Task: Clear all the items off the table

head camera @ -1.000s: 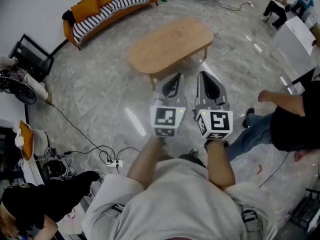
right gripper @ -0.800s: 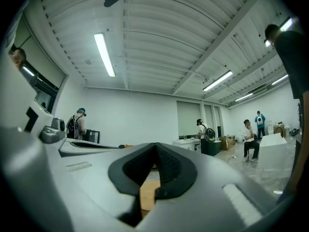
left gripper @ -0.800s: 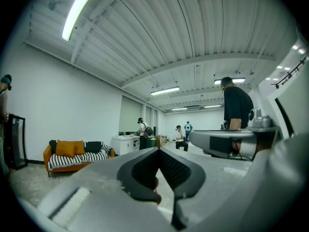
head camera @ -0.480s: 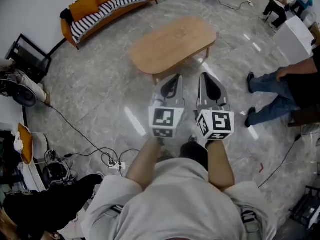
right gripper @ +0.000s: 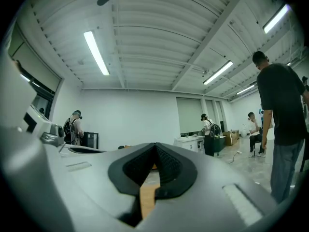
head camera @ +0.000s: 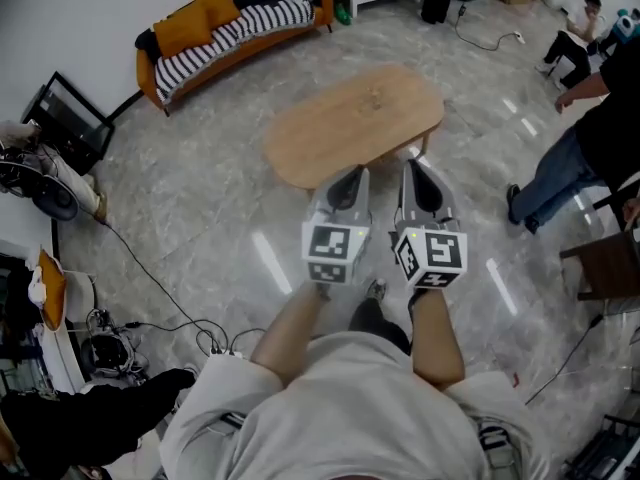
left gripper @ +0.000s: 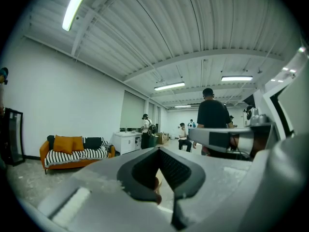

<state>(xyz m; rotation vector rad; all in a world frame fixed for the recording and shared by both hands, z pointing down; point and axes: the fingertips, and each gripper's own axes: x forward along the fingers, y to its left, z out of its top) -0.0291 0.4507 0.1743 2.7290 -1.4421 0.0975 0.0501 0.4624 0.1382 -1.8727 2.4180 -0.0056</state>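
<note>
The oval wooden table (head camera: 355, 123) stands on the marble floor just beyond both grippers, and I see nothing lying on its top. My left gripper (head camera: 346, 175) and right gripper (head camera: 416, 165) are held side by side at chest height, pointing at the table's near edge. In the left gripper view the left gripper (left gripper: 158, 150) has its jaw tips together with nothing between them. The right gripper (right gripper: 155, 145) is likewise shut and empty, with a sliver of the table showing below its tips.
An orange sofa (head camera: 235, 18) with a striped blanket lines the far wall. A person in dark clothes (head camera: 600, 118) stands at the right beside a dark chair (head camera: 605, 263). Cables (head camera: 150, 278) trail over the floor at the left. A white cabinet (left gripper: 128, 141) stands beyond the sofa.
The table now sits lower in the head view and nearer to the grippers. The person at the right has risen and stepped away. Both grippers stay shut, side by side.
</note>
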